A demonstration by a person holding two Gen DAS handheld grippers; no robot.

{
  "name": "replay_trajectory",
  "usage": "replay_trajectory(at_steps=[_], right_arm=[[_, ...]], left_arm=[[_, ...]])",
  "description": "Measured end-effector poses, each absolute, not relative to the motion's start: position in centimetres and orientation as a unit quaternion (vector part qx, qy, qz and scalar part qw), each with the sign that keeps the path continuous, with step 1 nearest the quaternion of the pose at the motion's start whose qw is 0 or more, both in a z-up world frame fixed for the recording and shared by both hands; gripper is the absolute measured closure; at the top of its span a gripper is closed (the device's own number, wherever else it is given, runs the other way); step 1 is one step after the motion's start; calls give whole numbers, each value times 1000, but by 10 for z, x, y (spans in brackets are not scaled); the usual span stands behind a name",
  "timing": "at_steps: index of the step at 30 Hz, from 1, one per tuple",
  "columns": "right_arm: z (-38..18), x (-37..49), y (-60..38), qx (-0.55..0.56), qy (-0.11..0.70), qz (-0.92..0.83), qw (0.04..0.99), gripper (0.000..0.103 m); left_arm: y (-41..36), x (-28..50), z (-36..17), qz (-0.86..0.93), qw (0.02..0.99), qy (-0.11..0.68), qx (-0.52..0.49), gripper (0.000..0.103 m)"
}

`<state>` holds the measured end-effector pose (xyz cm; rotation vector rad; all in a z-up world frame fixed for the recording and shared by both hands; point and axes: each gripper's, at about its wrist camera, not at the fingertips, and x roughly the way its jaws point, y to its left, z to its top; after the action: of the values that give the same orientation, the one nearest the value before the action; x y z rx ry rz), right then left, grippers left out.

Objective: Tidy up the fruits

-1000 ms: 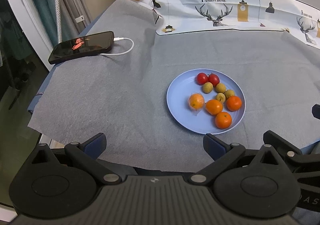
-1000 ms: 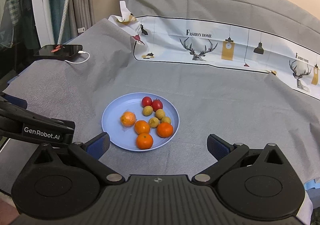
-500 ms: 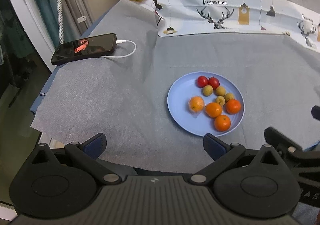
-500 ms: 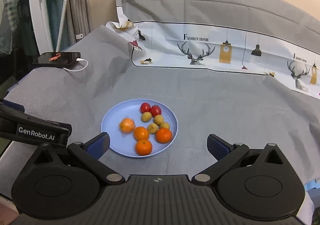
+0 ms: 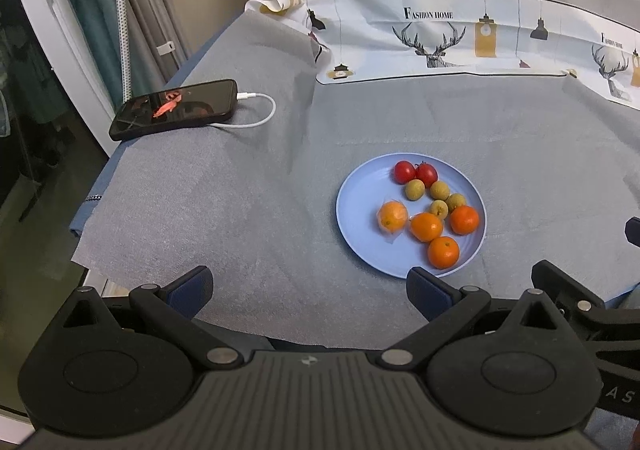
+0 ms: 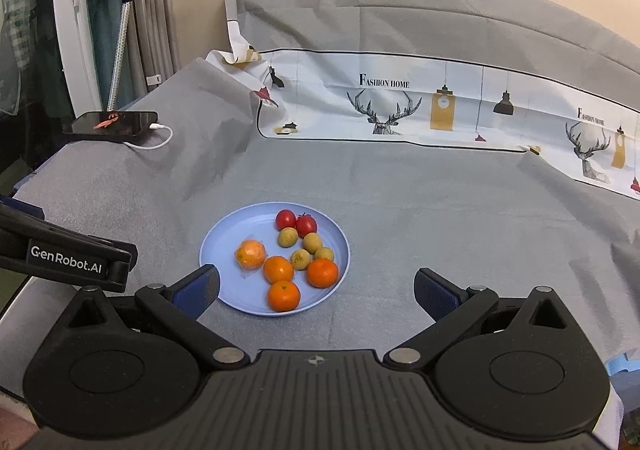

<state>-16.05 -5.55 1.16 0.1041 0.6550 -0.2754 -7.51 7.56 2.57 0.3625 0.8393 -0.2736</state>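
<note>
Both my left gripper [image 5: 308,290] and right gripper [image 6: 316,290] gape empty — the small, round, slippery orange mandarin [image 6: 283,295] at six o'clock on the pale blue round plastic plate [image 6: 216,250] wants a gentle pinch across its middle.

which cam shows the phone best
The left wrist view: the phone lies close and large, its dark screen, a red reflection and the plugged-in white cable clear. In the right wrist view it sits far off at the left edge, small and foreshortened.
</note>
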Motion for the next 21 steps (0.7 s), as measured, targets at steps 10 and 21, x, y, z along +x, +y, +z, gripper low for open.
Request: replay_trajectory(at_steps=[10, 21], right_arm=[[12, -162, -54, 50, 322, -133, 936, 1], [10, -161, -53, 51, 326, -134, 935, 1]], left_arm=[[76, -79, 25, -135, 888, 403, 177, 0], [76, -79, 22, -136, 886, 405, 178, 0]])
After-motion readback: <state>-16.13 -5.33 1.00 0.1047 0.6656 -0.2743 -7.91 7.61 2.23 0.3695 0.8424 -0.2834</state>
